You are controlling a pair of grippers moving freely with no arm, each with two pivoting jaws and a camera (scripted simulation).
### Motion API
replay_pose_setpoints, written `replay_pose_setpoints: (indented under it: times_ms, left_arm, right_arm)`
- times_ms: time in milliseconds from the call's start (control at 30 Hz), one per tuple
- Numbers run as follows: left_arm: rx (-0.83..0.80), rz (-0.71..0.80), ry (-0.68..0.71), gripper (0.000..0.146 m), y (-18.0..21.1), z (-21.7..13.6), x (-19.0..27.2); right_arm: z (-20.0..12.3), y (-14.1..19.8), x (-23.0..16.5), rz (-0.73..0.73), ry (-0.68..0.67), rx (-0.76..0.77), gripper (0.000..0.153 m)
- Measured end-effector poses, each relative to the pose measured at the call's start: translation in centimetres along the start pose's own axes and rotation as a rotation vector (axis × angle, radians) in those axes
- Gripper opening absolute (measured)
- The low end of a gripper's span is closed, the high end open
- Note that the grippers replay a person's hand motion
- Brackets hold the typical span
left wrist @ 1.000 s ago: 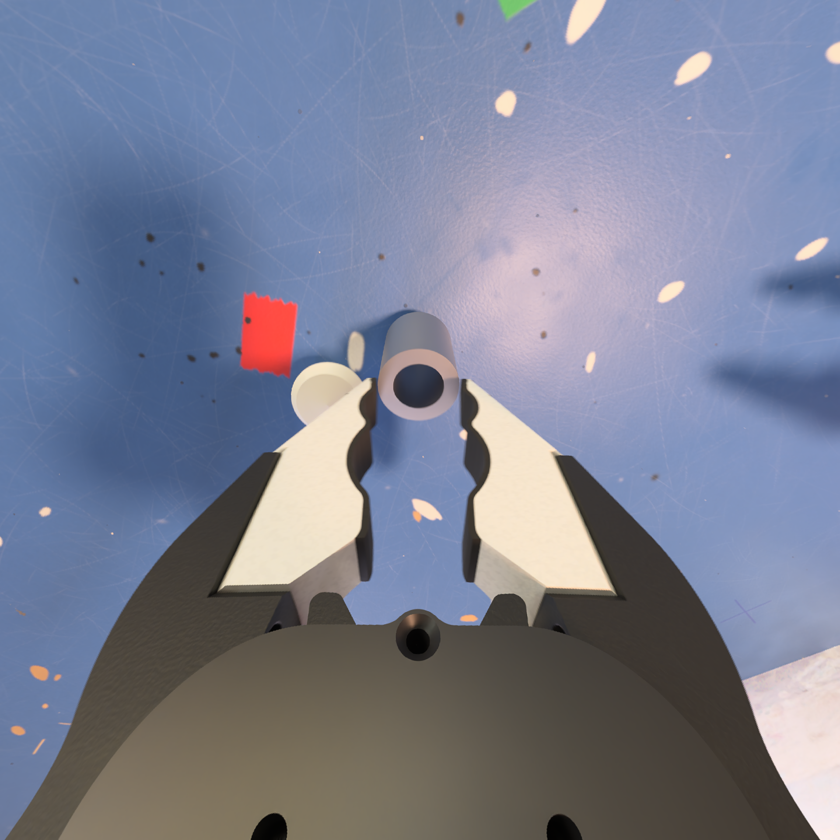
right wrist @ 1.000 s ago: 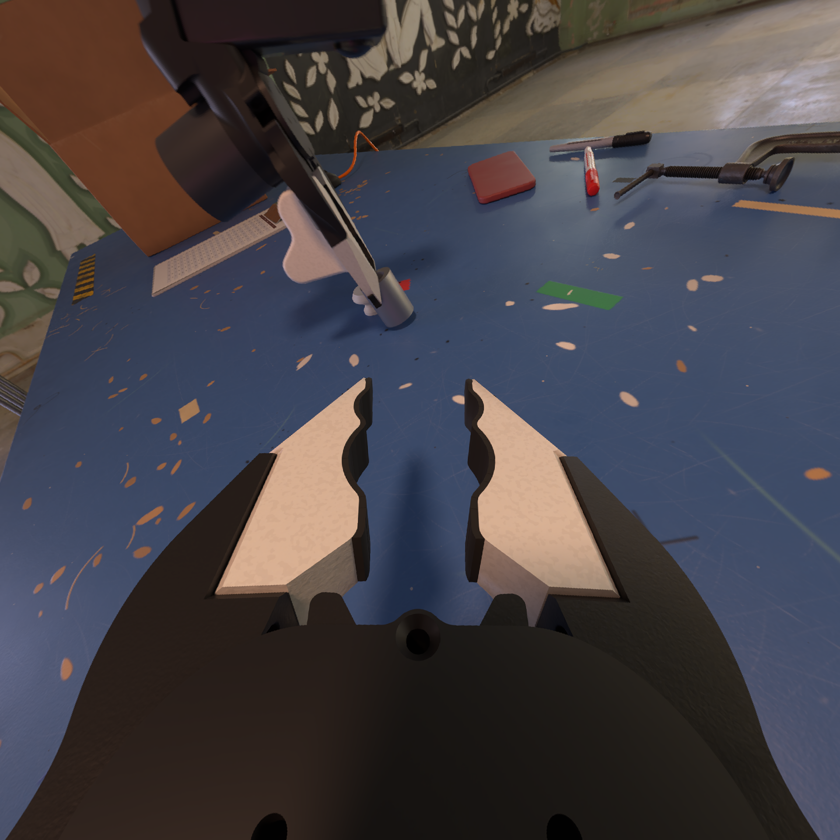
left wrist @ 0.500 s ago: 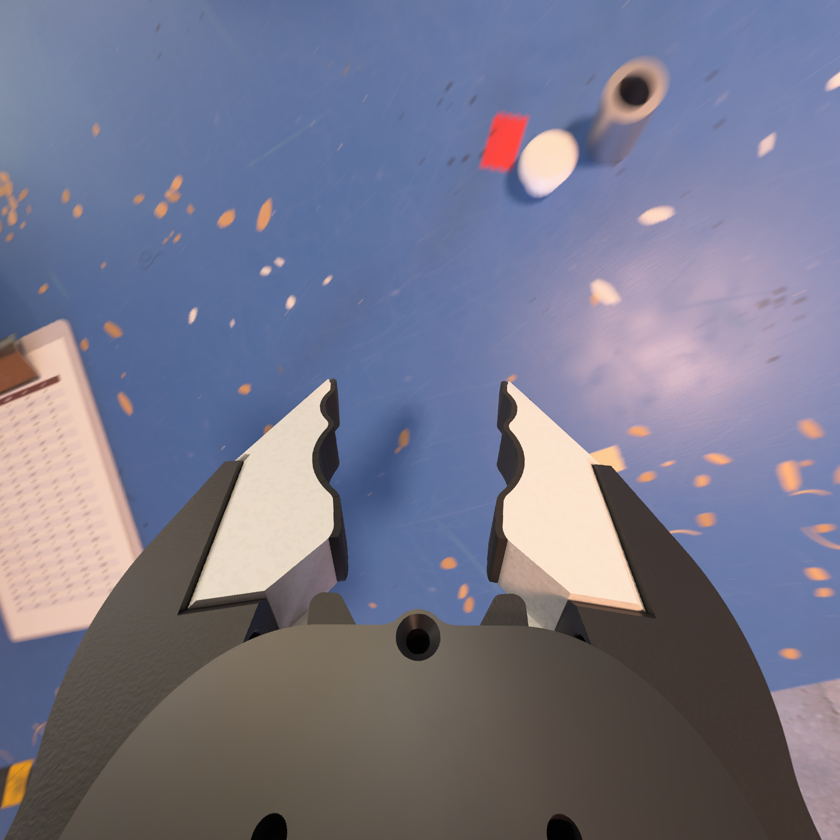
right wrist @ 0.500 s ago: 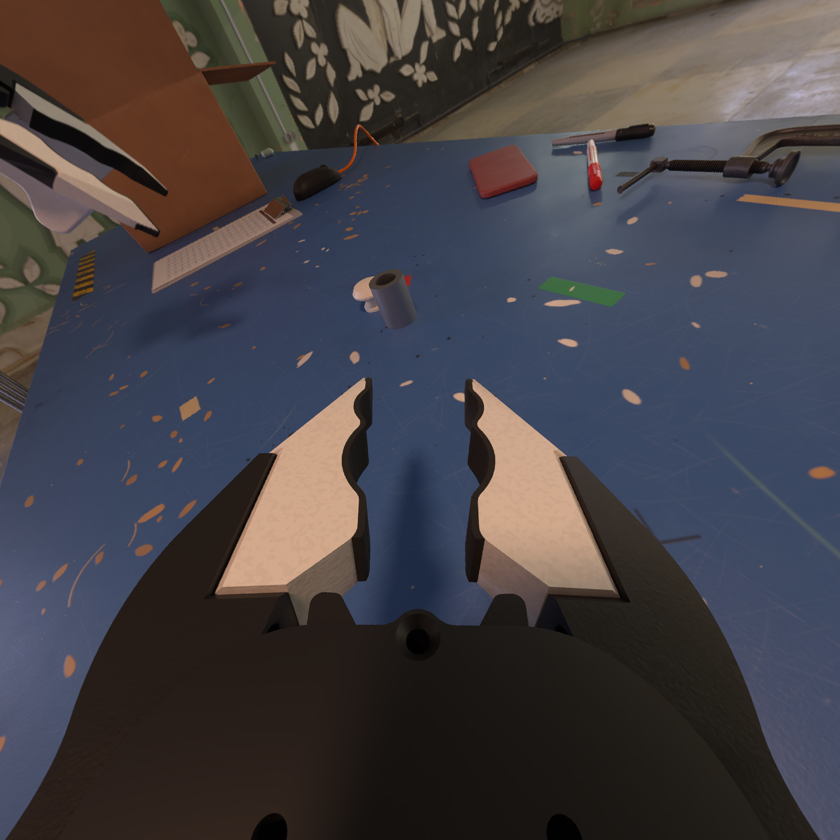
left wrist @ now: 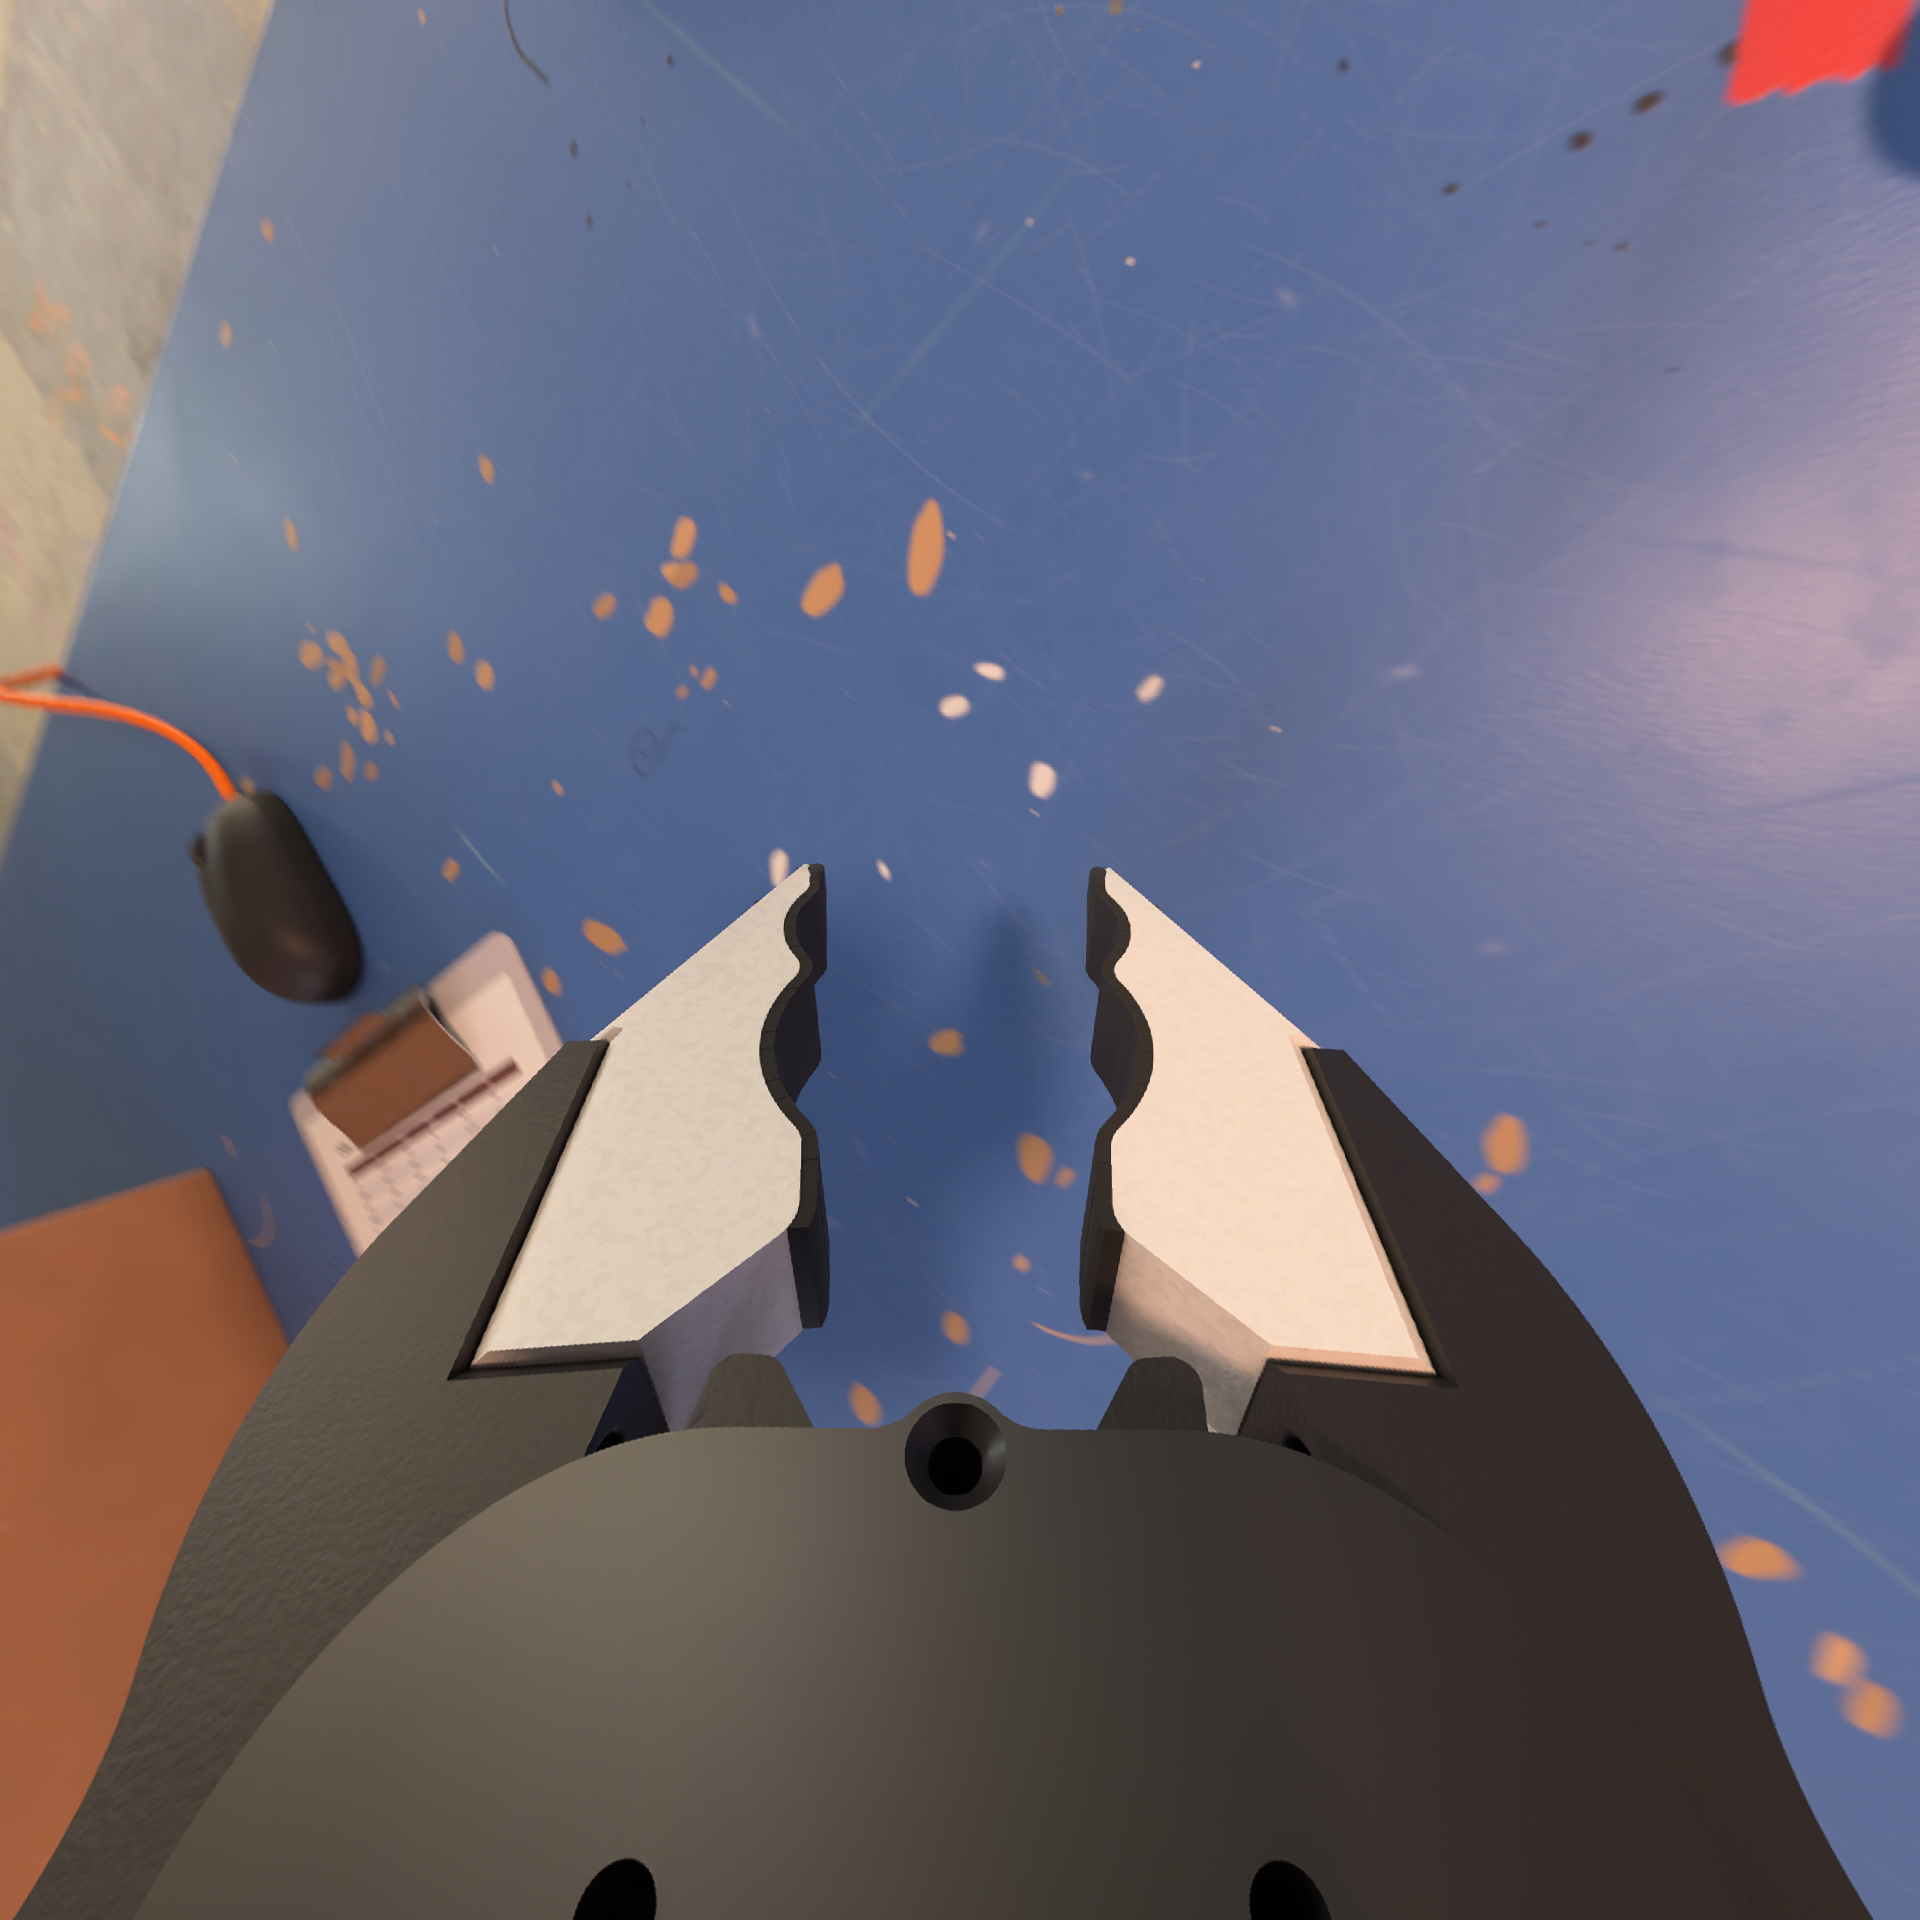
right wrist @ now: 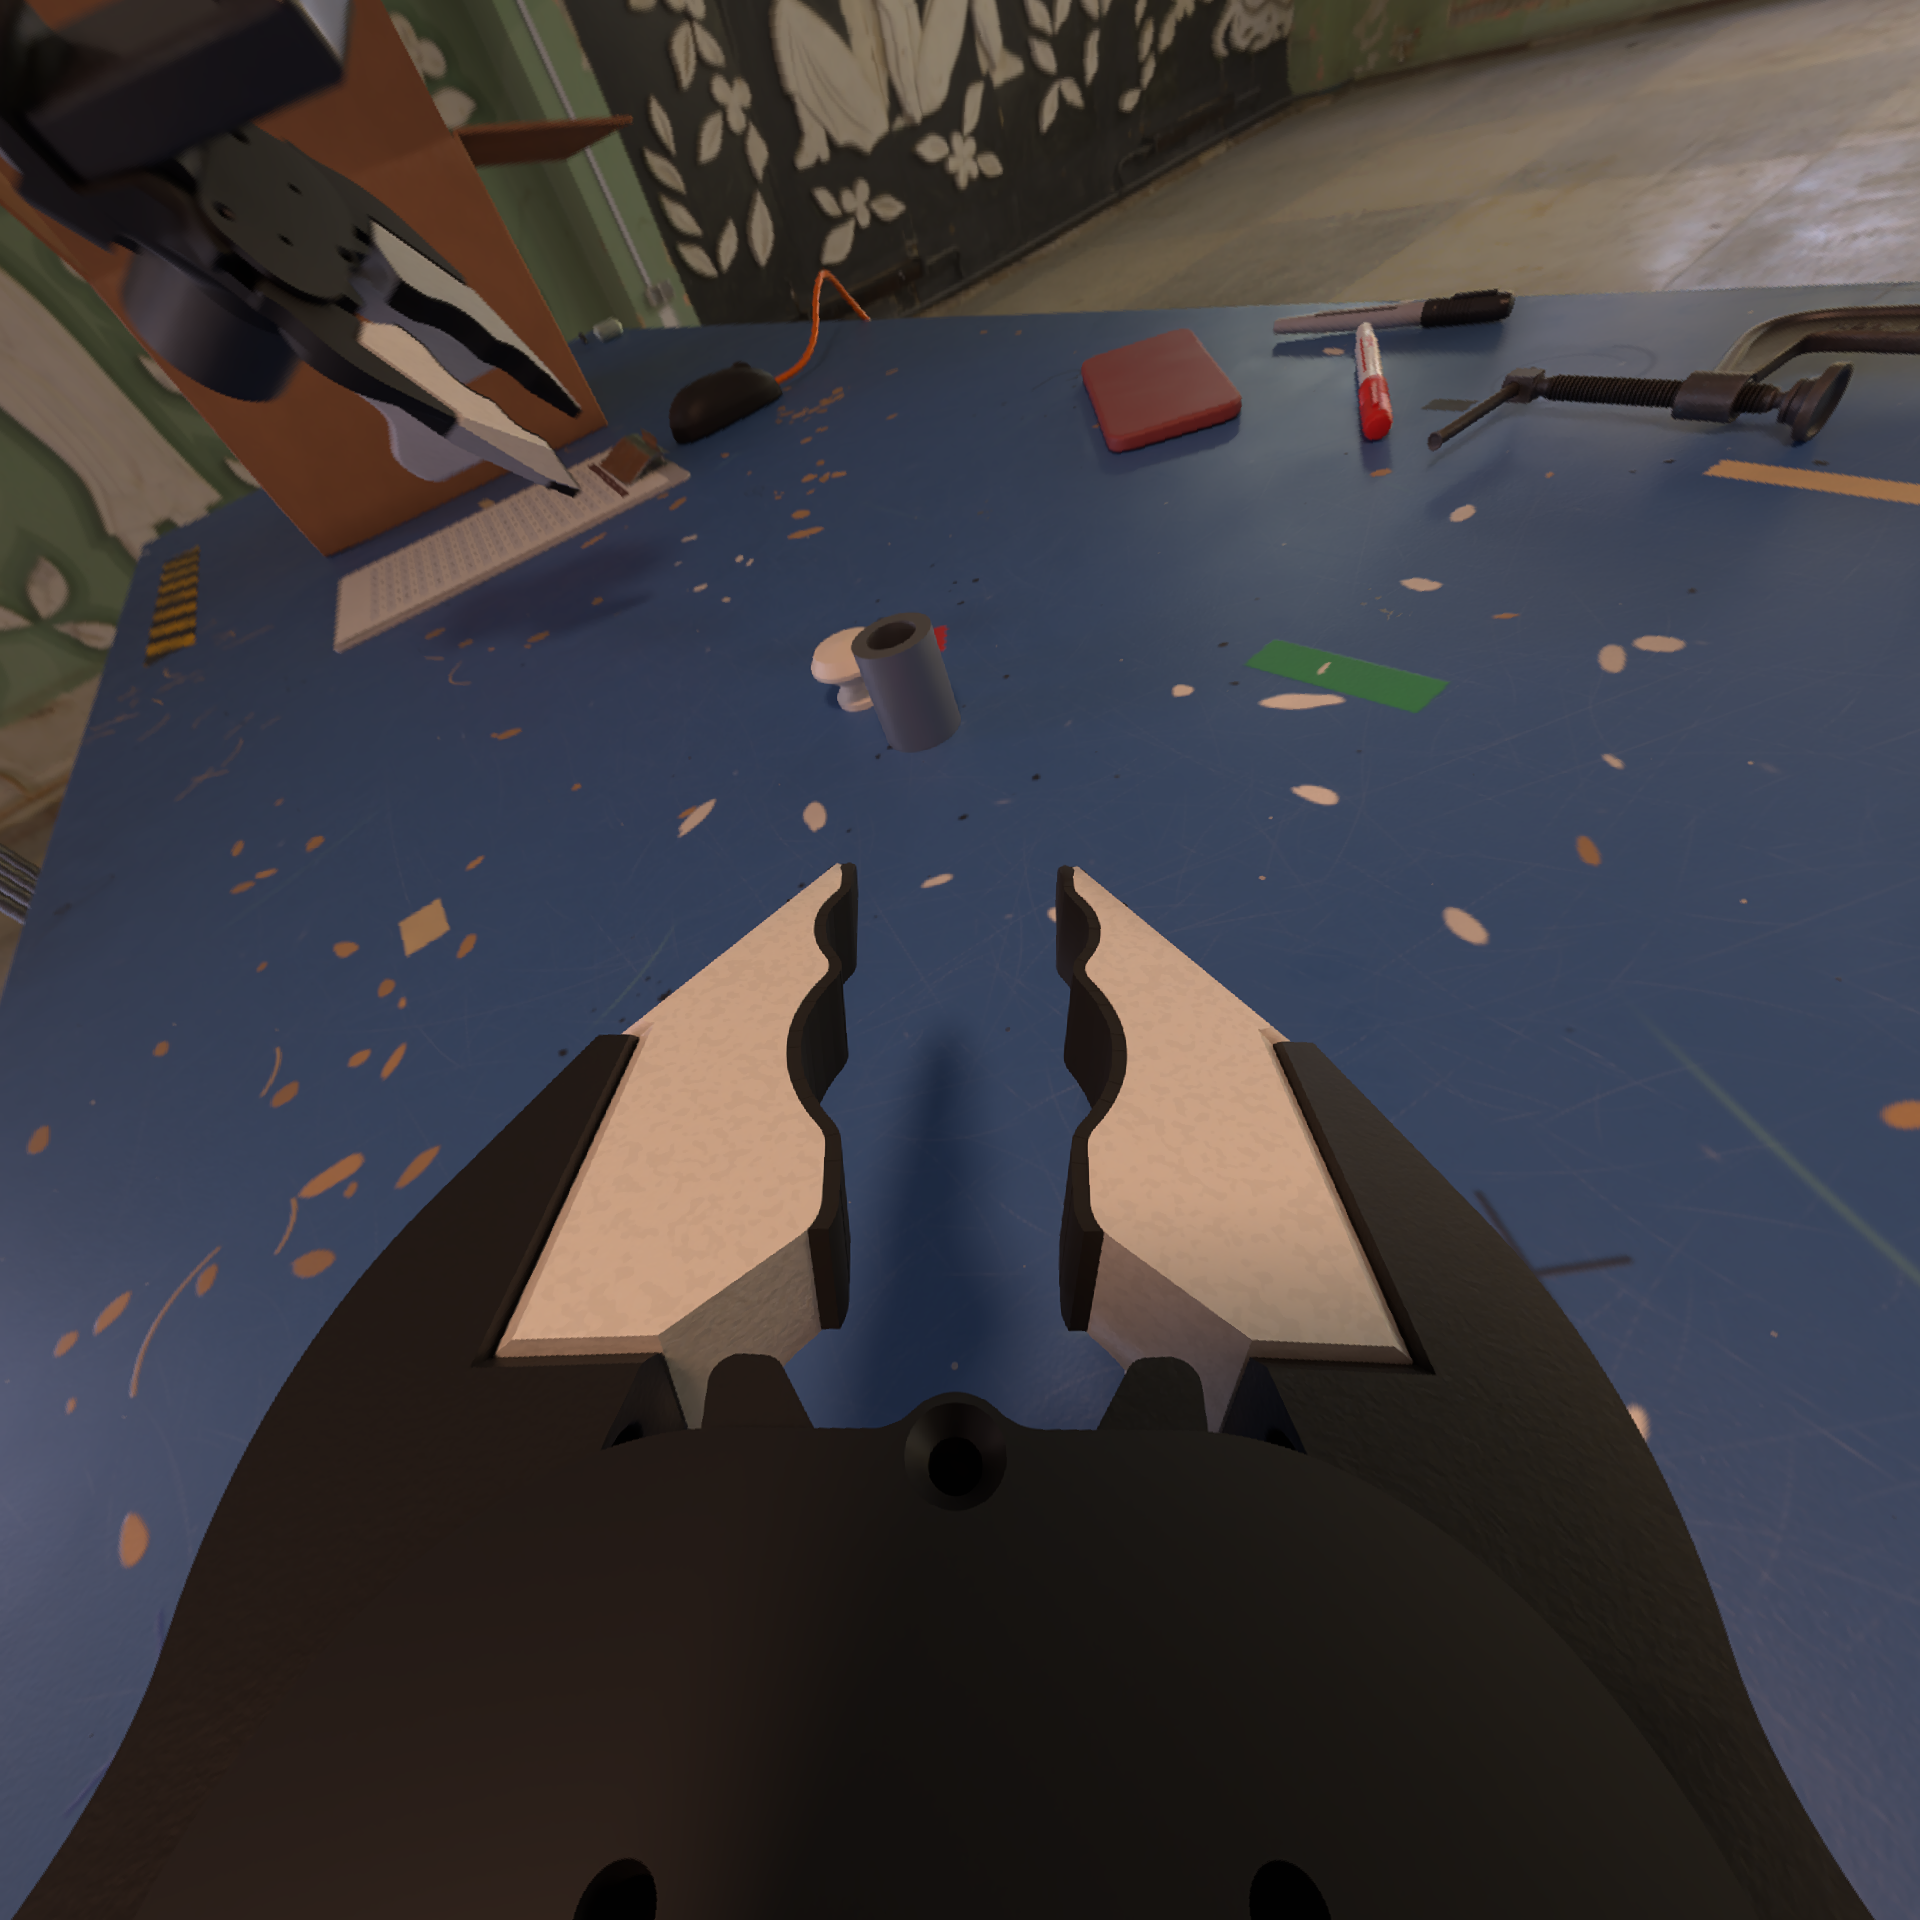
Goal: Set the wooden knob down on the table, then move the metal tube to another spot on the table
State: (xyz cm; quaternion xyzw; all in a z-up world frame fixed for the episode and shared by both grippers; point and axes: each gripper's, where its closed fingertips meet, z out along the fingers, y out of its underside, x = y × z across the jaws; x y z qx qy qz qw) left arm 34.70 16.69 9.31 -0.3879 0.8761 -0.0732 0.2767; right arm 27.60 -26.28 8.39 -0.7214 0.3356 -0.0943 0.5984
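In the right wrist view a grey metal tube (right wrist: 906, 681) stands upright on the blue table (right wrist: 1351, 1039), with the pale wooden knob (right wrist: 840, 667) lying right beside it on its left. My right gripper (right wrist: 954, 894) is open and empty, low over the table, well short of the tube. My left gripper (left wrist: 954, 894) is open and empty, high above the table, and also shows in the right wrist view (right wrist: 530, 436) at the far left. Tube and knob are out of the left wrist view.
A clipboard (right wrist: 499, 551), a black mouse with an orange cable (right wrist: 722, 400) and a brown box (right wrist: 343, 343) sit at the far left. A red block (right wrist: 1158, 390), markers (right wrist: 1371, 379), a clamp (right wrist: 1683, 395) and green tape (right wrist: 1345, 675) lie farther right. Red tape (left wrist: 1813, 47) lies near the tube.
My left gripper let go of the tube, opened, and moved up and away to the far left. The tube stays standing next to the knob. My right gripper has barely moved.
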Motion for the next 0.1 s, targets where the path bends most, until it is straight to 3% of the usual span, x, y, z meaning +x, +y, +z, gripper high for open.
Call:
replay_pose_setpoints:
  times_ms: [100]
  left_arm:
    - [-0.014, 0.082, 0.01, 0.05, -0.8, 1.9, -1.5]
  right_arm:
    - [-0.3, -0.2, 0.2, 0.032, -0.011, 0.02, 0.038]
